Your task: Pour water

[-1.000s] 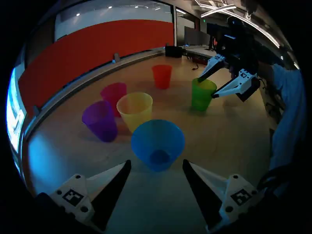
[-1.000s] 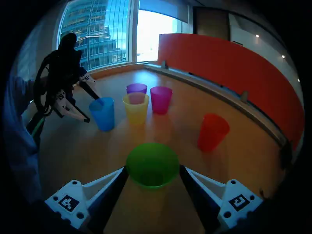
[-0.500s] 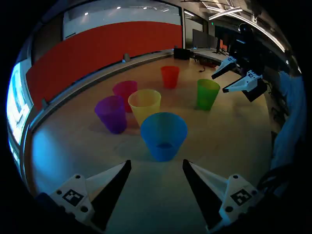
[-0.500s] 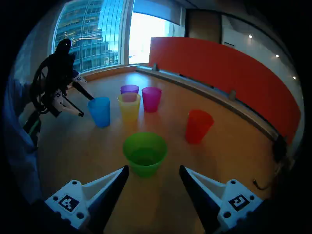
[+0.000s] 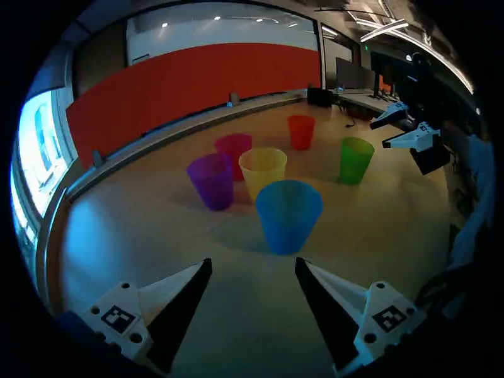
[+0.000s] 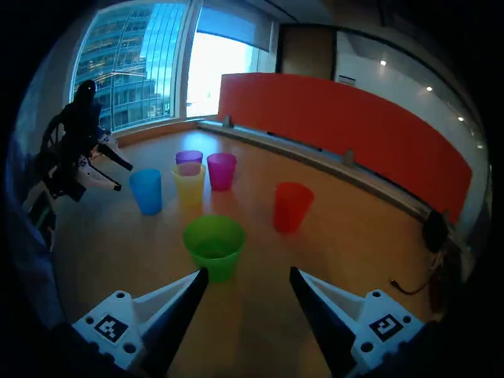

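Left gripper (image 5: 252, 259) and right gripper (image 6: 247, 269) both stand released and empty, short of the upright blue cup (image 5: 288, 214) and green cup (image 6: 214, 244); no pour is in progress, completion unconfirmed.

No legible txt, nos. or brands. B/w square code tags (image 5: 118, 318) on left claw (image 5: 252, 261) & right claw (image 6: 247, 269): patterns only. Small wall sign (image 6: 345, 79) too tiny to read.

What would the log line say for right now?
left tool: open, empty, short of blue cup | right tool: open, empty, short of green cup | both cups upright
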